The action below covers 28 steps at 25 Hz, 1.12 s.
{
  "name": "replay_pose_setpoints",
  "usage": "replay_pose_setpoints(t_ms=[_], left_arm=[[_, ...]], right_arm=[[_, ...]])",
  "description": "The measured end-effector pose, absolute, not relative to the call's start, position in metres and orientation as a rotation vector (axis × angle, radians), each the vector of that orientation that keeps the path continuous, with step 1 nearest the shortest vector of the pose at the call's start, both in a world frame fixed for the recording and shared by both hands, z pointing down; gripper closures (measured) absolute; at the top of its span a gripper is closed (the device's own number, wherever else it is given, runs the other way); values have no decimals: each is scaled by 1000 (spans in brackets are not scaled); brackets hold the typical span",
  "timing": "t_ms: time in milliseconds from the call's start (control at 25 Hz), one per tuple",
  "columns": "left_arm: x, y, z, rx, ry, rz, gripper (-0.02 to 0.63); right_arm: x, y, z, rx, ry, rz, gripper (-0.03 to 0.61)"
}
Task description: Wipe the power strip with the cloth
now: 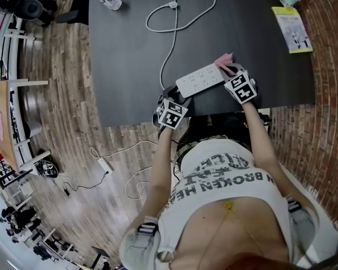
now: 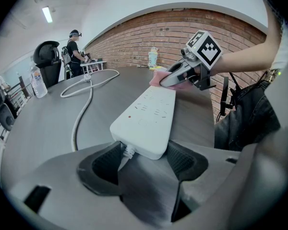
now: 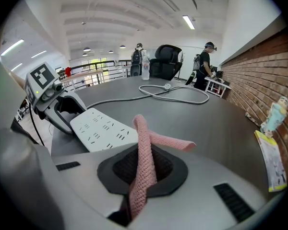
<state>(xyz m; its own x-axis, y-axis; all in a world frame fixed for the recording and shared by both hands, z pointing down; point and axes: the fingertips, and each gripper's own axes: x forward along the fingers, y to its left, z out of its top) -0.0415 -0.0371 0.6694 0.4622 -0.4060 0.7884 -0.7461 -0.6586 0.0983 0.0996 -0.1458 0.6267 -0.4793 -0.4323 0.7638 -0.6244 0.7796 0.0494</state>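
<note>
Two grippers meet at the power strip (image 1: 200,79): the left gripper (image 2: 144,159) clamps its cord end, while the right gripper (image 3: 143,169), by the far end, is pressed together on a fold of the cloth (image 3: 144,143). The strip, a smooth white plastic bar with rounded corners and rows of slots, lies flat near the front edge of the dark matte tabletop (image 1: 129,49), its long axis running from left gripper to right, the right end farther from that edge. The pink cloth is a coarse knitted band.
</note>
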Motion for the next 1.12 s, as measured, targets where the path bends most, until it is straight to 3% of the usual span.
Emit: replay_pose_setpoints(t_ms=[680, 1120], left_arm=[[-38, -38, 668, 2292, -965, 1050, 332], [-38, -35, 669, 2297, -971, 1044, 331]], right_arm=[[110, -148, 623, 830, -2165, 402, 561], [10, -80, 598, 293, -2319, 178, 561]])
